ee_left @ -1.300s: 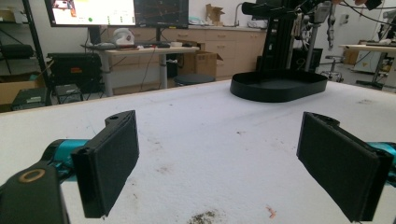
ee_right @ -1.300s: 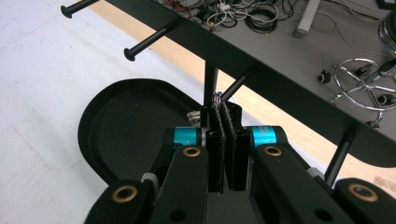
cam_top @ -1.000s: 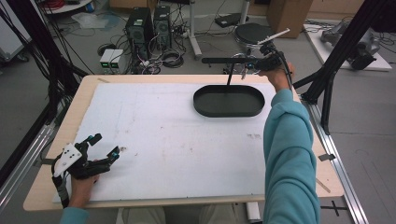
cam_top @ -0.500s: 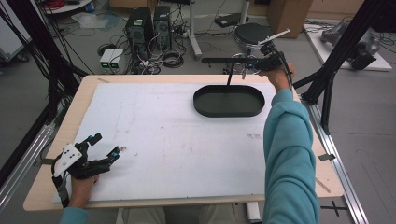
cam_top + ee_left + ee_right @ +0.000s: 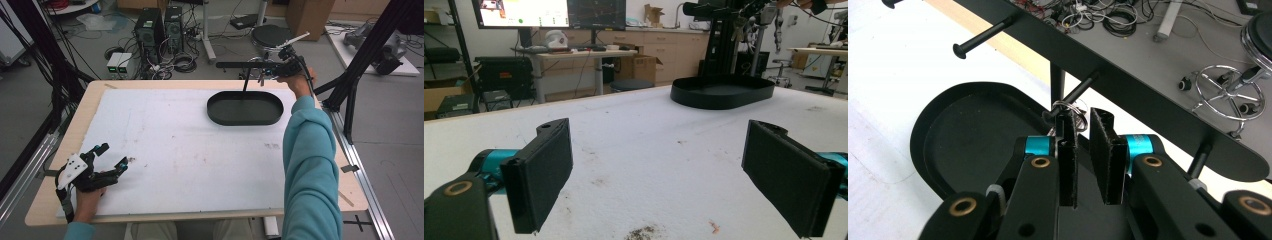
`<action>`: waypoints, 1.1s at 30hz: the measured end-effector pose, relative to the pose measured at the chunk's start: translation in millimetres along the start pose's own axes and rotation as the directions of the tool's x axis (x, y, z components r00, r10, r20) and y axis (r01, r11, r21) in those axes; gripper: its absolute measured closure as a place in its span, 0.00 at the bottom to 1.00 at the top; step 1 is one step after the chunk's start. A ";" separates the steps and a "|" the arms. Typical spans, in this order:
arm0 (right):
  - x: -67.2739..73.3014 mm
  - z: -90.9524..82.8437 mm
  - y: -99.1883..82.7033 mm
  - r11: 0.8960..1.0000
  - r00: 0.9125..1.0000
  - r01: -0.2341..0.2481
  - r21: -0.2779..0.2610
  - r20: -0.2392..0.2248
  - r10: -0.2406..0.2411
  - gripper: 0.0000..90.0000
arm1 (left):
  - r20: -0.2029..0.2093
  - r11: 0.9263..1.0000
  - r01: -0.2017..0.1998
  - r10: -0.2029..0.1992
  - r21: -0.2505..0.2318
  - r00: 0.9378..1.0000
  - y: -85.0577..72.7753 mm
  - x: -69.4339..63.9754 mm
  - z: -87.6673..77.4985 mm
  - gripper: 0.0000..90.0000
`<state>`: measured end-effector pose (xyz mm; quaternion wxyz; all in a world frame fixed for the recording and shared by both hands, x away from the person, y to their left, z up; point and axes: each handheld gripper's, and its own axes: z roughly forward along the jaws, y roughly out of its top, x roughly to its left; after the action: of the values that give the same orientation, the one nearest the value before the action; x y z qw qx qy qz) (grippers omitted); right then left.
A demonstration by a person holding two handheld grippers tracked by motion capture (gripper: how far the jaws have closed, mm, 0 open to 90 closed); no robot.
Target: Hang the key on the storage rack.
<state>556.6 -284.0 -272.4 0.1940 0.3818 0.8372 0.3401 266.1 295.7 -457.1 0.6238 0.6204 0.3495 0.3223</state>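
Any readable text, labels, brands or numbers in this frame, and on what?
None can be read.
Monitors behind the table in the left gripper view: lit windows, text too blurred.
Cardboard box under the desk: no legible marking.
Computer towers in the high view: no legible label.

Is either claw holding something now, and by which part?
The left claw is open and holds nothing. The right claw is at a key ring hanging on a peg; whether it grips it cannot be told.

Black tray [image 5: 245, 109], white table [image 5: 175, 145]

Left gripper [image 5: 111, 157] fingers spread; right gripper [image 5: 1083, 150] fingers slightly apart.
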 end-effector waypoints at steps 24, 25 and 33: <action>0.2 1.5 -1.5 0.998 0.997 0.051 0.021 0.053 -0.052 0.77 | 0.000 1.000 -0.001 0.001 0.001 1.000 0.0 0.1 -0.1 0.15; 0.7 1.5 -1.7 0.998 0.996 0.054 0.024 0.064 -0.055 0.75 | 0.000 1.000 0.000 0.000 0.000 1.000 0.0 0.0 0.0 0.15; 2.5 1.2 -2.3 0.997 0.993 0.072 0.033 0.091 -0.075 0.72 | -0.001 1.000 0.000 0.000 0.001 1.000 0.0 0.1 0.1 0.15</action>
<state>554.5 -282.6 -275.1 0.2392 0.3688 0.8458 0.3025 266.2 295.7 -457.1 0.6234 0.6205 0.3498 0.3223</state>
